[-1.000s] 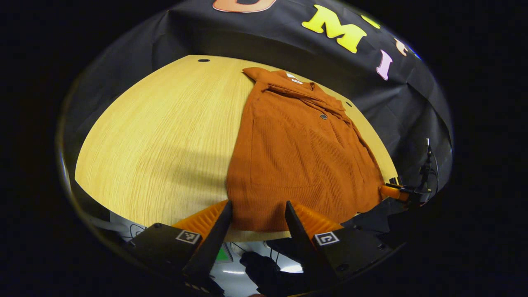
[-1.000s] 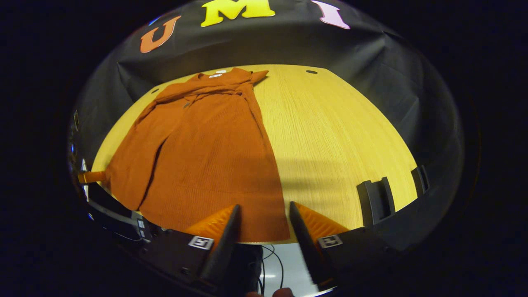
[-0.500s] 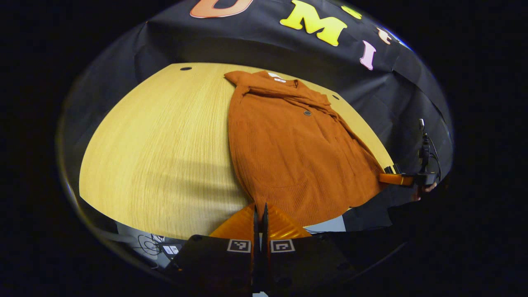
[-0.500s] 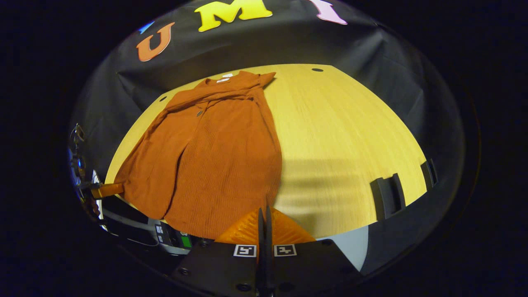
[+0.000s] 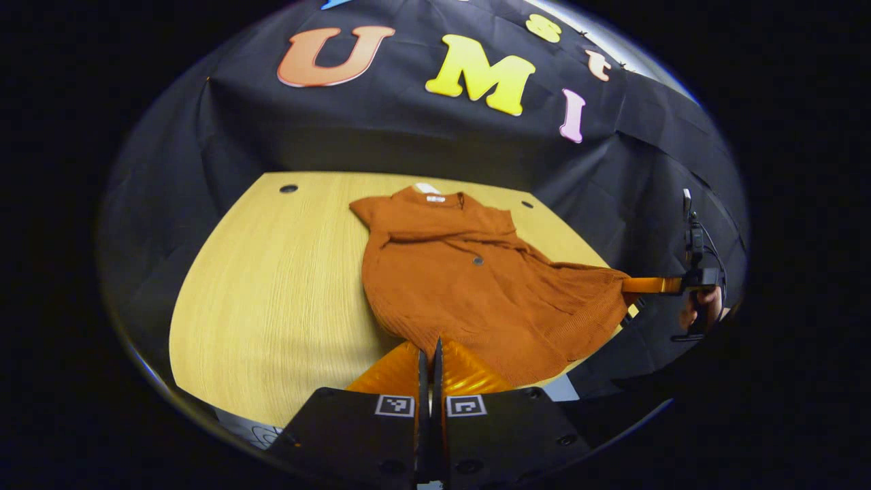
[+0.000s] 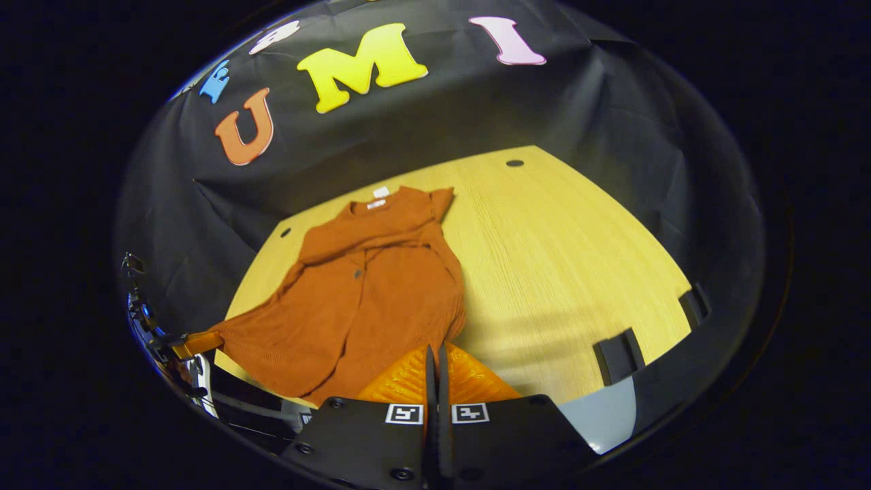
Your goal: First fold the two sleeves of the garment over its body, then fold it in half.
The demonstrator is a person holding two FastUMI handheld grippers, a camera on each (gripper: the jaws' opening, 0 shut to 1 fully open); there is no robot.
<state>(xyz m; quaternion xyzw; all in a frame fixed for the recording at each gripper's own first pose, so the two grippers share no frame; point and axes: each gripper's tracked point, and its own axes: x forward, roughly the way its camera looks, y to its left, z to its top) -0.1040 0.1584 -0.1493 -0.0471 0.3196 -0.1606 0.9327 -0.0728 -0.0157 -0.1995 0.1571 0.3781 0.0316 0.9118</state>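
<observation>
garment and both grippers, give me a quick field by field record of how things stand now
garment: orange garment, collar end flat on the table, hem end lifted
sleeves: already folded across the body
table: wooden table
left gripper: left gripper shut on one hem corner of the garment
right gripper: right gripper shut on the other hem corner
fold in half: not yet done, hem held near the table's front edge
hand: a hand holds the right gripper, seen far off in the left gripper view
</observation>
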